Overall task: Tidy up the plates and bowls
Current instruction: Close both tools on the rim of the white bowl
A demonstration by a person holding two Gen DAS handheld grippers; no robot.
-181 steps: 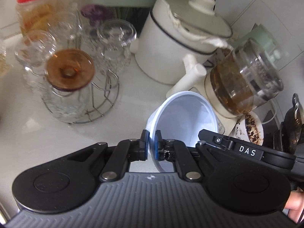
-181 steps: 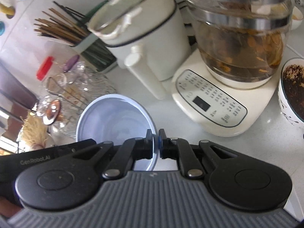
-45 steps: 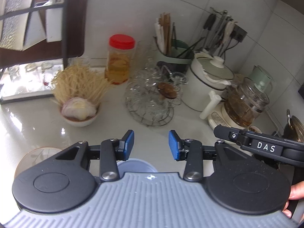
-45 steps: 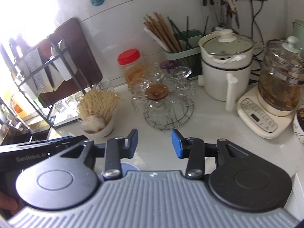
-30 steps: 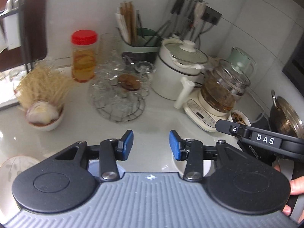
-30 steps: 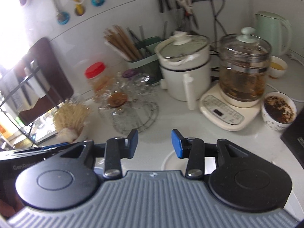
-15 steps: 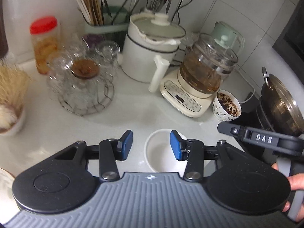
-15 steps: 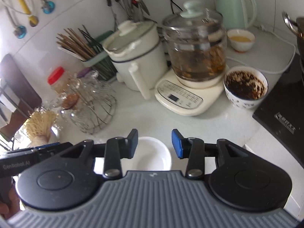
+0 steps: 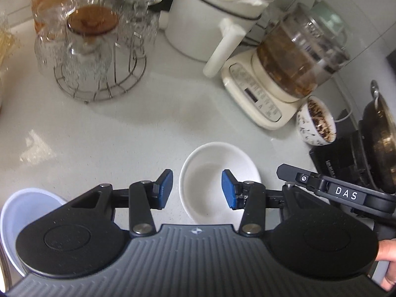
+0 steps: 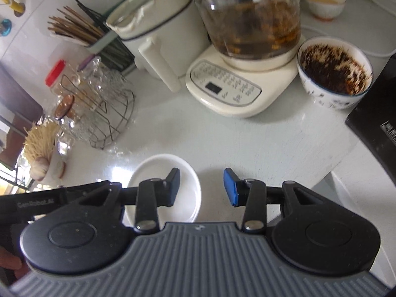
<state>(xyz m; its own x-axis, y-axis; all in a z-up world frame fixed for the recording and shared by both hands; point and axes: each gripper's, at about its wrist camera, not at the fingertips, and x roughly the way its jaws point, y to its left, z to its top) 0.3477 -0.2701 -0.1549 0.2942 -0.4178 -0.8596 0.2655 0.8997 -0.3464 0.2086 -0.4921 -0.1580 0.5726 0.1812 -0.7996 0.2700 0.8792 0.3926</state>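
Note:
A small empty white bowl (image 9: 217, 173) sits on the white counter. My left gripper (image 9: 196, 189) is open just above it, with the right blue pad over the bowl's inside and the left pad outside its left rim. The bowl also shows in the right wrist view (image 10: 153, 173), where my right gripper (image 10: 201, 186) is open, its left pad over the bowl and its right pad over bare counter. A pale blue bowl (image 9: 27, 208) sits at the lower left, partly behind the left gripper's body.
A wire rack of glass cups (image 9: 96, 57) stands at the back left. A white pot (image 9: 210, 19) and a glass kettle on a cream base (image 9: 297, 57) stand behind. A patterned bowl of dark bits (image 10: 334, 74) and a black stove (image 10: 376, 123) are at the right.
Both grippers have moved forward and down toward the white bowl. The pale blue bowl held earlier now rests on the counter at the left. Both grippers stay open.

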